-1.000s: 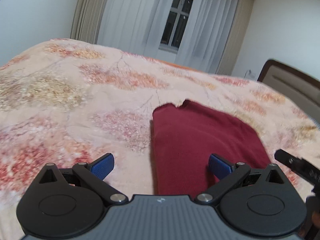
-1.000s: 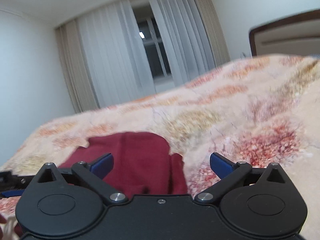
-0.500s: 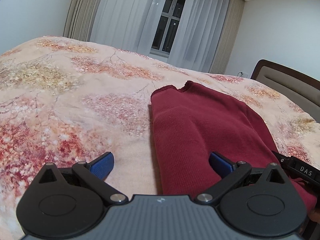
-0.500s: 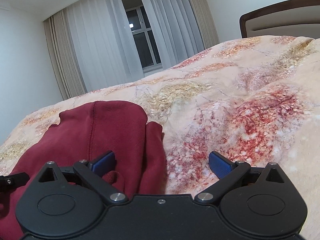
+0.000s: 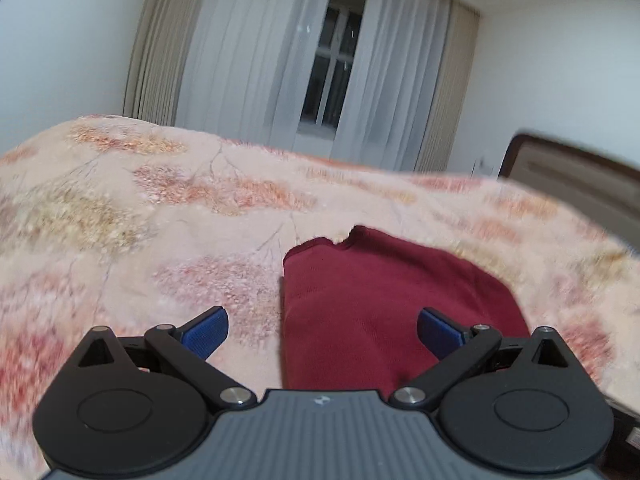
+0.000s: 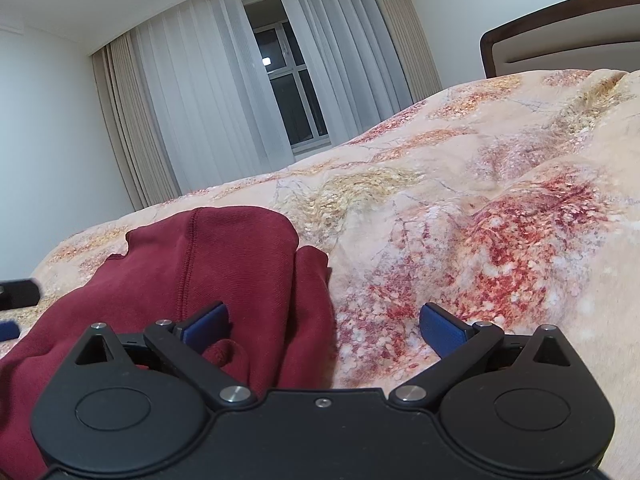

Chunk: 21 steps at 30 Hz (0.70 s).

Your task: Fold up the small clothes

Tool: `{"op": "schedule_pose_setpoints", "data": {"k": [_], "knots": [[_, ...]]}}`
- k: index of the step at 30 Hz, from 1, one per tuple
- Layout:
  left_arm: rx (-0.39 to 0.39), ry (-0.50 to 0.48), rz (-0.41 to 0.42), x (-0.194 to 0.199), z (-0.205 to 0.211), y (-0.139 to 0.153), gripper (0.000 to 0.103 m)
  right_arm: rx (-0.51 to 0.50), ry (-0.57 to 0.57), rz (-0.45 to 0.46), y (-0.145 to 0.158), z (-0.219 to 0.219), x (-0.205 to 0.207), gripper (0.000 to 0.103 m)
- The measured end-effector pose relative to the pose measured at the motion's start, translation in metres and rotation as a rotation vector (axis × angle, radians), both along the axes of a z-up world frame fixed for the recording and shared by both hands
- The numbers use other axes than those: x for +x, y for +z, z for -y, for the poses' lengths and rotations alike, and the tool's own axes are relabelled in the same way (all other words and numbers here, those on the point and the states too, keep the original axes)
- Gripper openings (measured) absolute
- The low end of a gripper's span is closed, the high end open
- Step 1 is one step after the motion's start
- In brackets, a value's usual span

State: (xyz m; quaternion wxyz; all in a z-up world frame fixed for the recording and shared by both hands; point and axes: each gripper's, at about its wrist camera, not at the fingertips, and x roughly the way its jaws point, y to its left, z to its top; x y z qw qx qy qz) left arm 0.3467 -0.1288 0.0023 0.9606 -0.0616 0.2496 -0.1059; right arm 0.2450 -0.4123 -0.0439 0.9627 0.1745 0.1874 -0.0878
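Note:
A dark red garment lies folded on the floral bedspread. My left gripper is open and empty, raised above the garment's left edge. In the right wrist view the same garment lies bunched at the lower left, with a seam running down it. My right gripper is open and empty, low over the garment's right edge; its left fingertip is over the cloth, its right fingertip over the bedspread.
The bed's dark wooden headboard stands at the right. White curtains and a window fill the far wall. The other gripper's black tip shows at the left edge of the right wrist view.
My left gripper has lifted and pulled back from the garment, so the cloth looks smaller and farther. My right gripper stayed low near the garment's right edge. Both stay open.

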Motion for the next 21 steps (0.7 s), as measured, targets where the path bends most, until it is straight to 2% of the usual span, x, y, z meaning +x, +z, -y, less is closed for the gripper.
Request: {"op": "schedule_pose_setpoints", "data": {"k": [3,4,9,14,21], "knots": [[0.113,-0.013,-0.138,0.027,0.016,-0.011,0.103,0.002,0.001,0.006,-0.001,0.000,-0.001,0.102],[0.121,-0.018,-0.157,0.030,0.017,-0.016,0.103,0.000,0.001,0.009,-0.001,0.000,-0.001,0.102],[0.028,-0.020,-0.171,0.029,0.006,-0.030,0.103,-0.003,0.001,0.015,-0.002,0.000,-0.001,0.102],[0.003,-0.025,-0.140,0.024,0.001,-0.036,0.103,-0.002,0.002,0.017,-0.002,0.000,-0.002,0.102],[-0.085,-0.046,-0.114,0.022,-0.012,-0.042,0.103,0.001,0.005,0.023,-0.002,-0.001,-0.001,0.103]]}}
